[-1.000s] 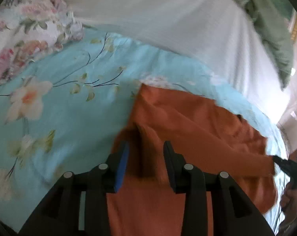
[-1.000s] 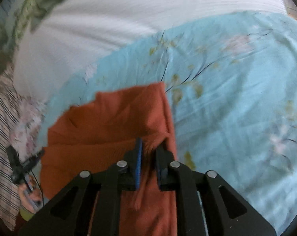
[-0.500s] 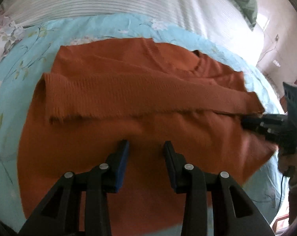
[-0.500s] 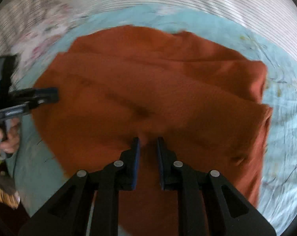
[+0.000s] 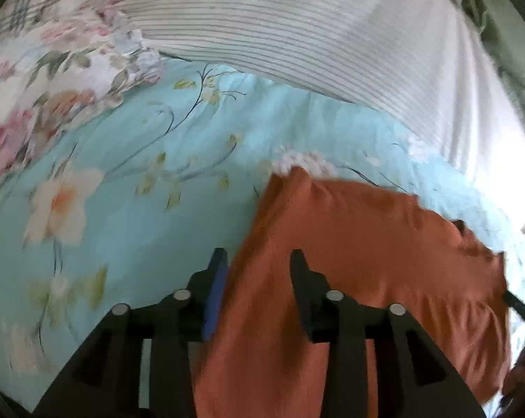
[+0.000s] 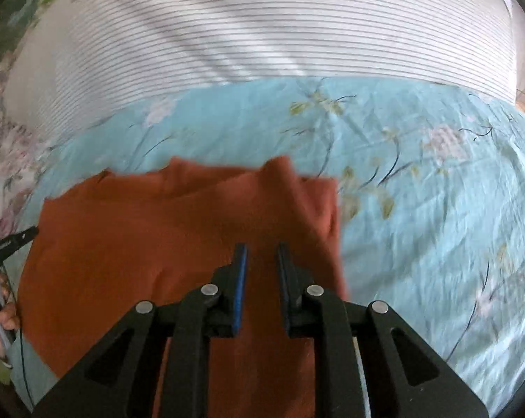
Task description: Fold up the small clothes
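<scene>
An orange knit garment [image 5: 367, 261] lies on the light blue floral bedsheet [image 5: 123, 230]. My left gripper [image 5: 257, 261] is open, its jaws straddling the garment's left edge. In the right wrist view the same garment [image 6: 140, 244] lies spread, with a folded layer along its right edge. My right gripper [image 6: 260, 250] is open, jaws a small gap apart over the cloth near that right edge. Whether either gripper touches the fabric cannot be told.
A white striped cover [image 5: 314, 35] lies behind the blue sheet, also in the right wrist view [image 6: 227, 35]. A pink floral fabric [image 5: 36, 80] is at the far left. A green cloth [image 5: 499, 35] is at the back right. The other gripper's tip [image 6: 15, 240] shows at the left.
Half a second ago both grippers looked over the spread garment from the middle. Now each sits at a side edge, left at the left edge, right at the right. The right jaws opened slightly.
</scene>
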### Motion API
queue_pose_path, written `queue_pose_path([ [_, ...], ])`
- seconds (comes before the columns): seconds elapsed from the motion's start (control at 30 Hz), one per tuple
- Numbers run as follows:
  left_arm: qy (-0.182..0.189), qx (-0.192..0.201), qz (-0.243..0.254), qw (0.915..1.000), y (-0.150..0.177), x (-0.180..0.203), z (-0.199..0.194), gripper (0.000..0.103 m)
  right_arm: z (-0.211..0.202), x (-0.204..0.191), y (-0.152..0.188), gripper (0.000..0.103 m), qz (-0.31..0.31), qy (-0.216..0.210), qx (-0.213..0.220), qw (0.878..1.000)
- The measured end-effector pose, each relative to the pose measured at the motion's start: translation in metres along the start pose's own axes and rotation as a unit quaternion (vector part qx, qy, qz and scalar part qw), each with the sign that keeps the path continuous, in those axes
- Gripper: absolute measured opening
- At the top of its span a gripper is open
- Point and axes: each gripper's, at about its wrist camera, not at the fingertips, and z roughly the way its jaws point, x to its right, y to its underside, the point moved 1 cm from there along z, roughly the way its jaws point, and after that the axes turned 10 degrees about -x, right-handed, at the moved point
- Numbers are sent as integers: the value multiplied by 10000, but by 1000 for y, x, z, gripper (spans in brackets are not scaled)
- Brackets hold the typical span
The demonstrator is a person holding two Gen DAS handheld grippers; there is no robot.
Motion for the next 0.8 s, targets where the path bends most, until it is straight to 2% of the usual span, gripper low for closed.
queue_pose_path([
  [0.03,68,28,-21,10000,11,-1,-7,42,-4,-4,8,26,-67,-1,-1,10000],
  [0.1,190,38,-83,9998,35,1,-22,48,-10,-17,25,47,-240,36,-9,9997],
  [0.13,277,39,-126,9995,50,1,-32,51,-14,-24,34,50,-325,52,-10,9995],
  [0.33,707,-63,-365,9968,120,3,-75,67,-25,-49,74,51,-471,-160,-78,9987],
  [0.43,846,-150,-495,9951,146,-2,-85,70,-34,-51,93,54,-393,-325,-65,9987],
  [0.5,944,-237,-598,9935,158,-6,-85,71,-42,-50,106,59,-322,-436,-26,9985],
  [0.67,1210,-431,-820,9883,181,-14,-77,71,-56,-44,129,59,-176,-637,-20,9978],
  [0.8,1277,-550,-997,9853,184,-14,-68,72,-64,-37,140,60,-58,-754,-28,9971],
])
